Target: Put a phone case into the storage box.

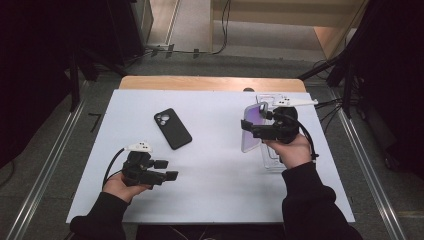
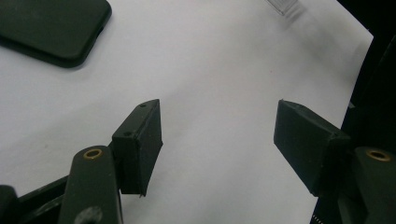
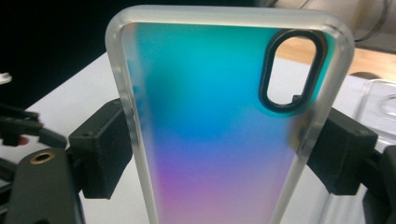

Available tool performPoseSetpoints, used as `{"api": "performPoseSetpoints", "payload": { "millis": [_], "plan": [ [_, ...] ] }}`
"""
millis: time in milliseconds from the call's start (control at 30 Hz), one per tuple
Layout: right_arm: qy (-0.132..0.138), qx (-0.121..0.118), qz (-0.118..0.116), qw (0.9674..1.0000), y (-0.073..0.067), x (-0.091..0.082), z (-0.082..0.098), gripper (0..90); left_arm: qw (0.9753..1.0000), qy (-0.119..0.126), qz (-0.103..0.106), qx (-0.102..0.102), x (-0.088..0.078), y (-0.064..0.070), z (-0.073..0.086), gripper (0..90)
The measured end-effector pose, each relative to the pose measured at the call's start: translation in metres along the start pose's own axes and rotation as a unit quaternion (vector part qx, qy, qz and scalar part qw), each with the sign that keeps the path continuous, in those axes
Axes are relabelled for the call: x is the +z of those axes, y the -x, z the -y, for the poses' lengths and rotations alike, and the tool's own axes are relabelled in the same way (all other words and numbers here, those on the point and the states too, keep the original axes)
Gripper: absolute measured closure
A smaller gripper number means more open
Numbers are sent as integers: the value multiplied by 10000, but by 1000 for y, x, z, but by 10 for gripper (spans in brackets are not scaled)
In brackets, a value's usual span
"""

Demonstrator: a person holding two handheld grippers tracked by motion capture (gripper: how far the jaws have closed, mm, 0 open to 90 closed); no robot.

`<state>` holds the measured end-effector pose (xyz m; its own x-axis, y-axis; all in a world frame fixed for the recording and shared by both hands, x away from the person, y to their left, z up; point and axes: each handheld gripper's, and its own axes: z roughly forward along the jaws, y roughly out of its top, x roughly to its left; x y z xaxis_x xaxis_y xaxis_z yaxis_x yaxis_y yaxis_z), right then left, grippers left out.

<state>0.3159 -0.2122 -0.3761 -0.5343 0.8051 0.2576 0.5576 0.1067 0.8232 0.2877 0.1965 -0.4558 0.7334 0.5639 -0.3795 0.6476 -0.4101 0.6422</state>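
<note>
My right gripper [image 1: 248,128] is shut on an iridescent phone case [image 1: 250,128] and holds it upright above the white table's right side. In the right gripper view the phone case [image 3: 219,126] runs blue to pink, with an oval camera cutout at its top right, and the two jaws clamp its long edges. A black phone [image 1: 172,128] lies face down near the table's middle, and its corner [image 2: 51,28] sits at the top left of the left gripper view. My left gripper [image 1: 166,169] stands open low over the near left of the table, with bare table between its jaws [image 2: 218,144].
A clear plastic case [image 1: 272,161] lies on the white table [image 1: 210,190] under my right hand, reaching toward the far right edge. Dark curtains and stand legs flank the table. A wooden edge [image 1: 210,83] runs along the far side.
</note>
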Motion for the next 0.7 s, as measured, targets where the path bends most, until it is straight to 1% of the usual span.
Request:
{"api": "performPoseSetpoints", "payload": {
  "millis": [100, 133, 167, 200, 267, 367, 433, 467, 533, 567, 600, 633, 700],
  "plan": [
    [97, 35, 152, 9998, 9, -7, -3, 154, 10000, 1, -10, -39, -1, -1, 1, 330],
    [115, 49, 187, 9997, 11, -9, -4, 154, 9999, 4, -12, -102, -2, -1, 2, 330],
    [169, 89, 299, 9994, 17, -12, -5, 154, 9999, 16, -15, -131, -2, -2, 2, 330],
    [169, 89, 299, 9994, 17, -12, -5, 154, 9999, 20, -23, -139, -3, -2, 3, 330],
    [197, 140, 394, 9989, 22, -13, -6, 154, 9998, 60, -58, -154, -4, -3, 3, 330],
    [214, 171, 573, 9980, 30, -11, -8, 154, 9997, 135, -107, -187, -4, -4, 3, 330],
    [201, 170, 611, 9978, 31, -10, -9, 154, 9996, 140, -120, -203, -4, -5, 3, 330],
    [213, 162, 743, 9969, 34, -9, -11, 154, 9996, 141, -138, -211, -5, -5, 4, 330],
    [235, 158, 782, 9965, 36, -9, -11, 153, 9996, 139, -145, -204, -5, -5, 4, 330],
    [286, 208, 855, 9957, 40, -8, -13, 154, 9995, 141, -164, -216, -5, -5, 4, 330],
    [298, 214, 875, 9955, 42, -7, -14, 154, 9995, 154, -154, -226, -5, -5, 4, 330],
    [298, 214, 875, 9955, 42, -7, -14, 154, 9995, 154, -154, -226, -5, -5, 4, 330],
    [272, 212, 968, 9947, 46, -6, -16, 154, 9995, 162, -166, -233, -6, -6, 4, 330]
  ]
}}
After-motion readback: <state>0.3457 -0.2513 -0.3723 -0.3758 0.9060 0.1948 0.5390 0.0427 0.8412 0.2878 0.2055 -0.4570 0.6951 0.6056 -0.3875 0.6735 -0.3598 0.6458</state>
